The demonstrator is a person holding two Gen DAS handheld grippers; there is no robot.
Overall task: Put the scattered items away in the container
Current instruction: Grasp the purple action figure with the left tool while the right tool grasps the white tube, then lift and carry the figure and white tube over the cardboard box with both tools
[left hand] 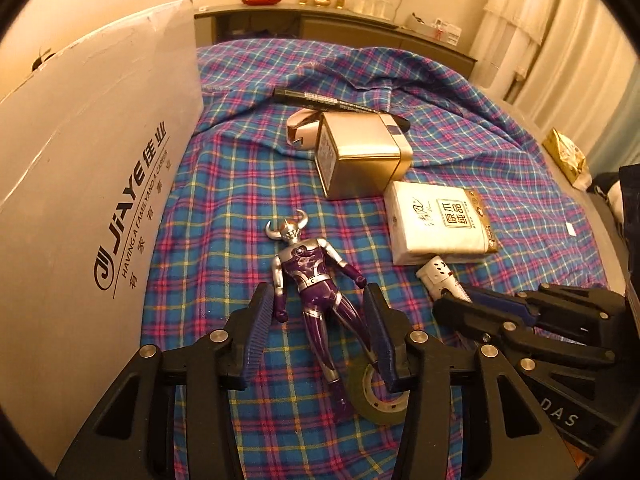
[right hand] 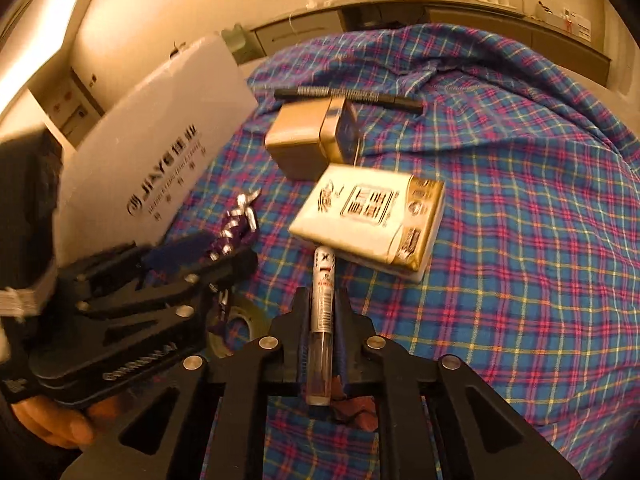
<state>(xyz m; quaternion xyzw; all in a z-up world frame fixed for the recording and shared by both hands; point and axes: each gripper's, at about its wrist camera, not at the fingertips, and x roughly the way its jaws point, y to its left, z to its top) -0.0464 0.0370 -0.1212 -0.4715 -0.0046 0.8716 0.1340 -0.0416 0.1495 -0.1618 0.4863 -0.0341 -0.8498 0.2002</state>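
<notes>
Plaid bedcover (left hand: 460, 128) carries the clutter; the white box (left hand: 92, 152) stands at its left edge. Right gripper (right hand: 322, 304) is clenched on a slim white tube (right hand: 322, 300); the smooth barrel may slide out. Left gripper (left hand: 316, 328) stands released astride the purple figure (left hand: 312, 280), whose legs overlie a tape roll (left hand: 374, 400); closing risks snagging it.

A plaid-covered bed (left hand: 460, 128) carries figure (left hand: 312, 280), tin (left hand: 360, 156), tissues (left hand: 436, 228), marker (left hand: 340, 100), perhaps tape (left hand: 372, 400).

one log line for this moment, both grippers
left gripper: open, straddling toy figure | right gripper: shut on white tube | box: nothing added
</notes>
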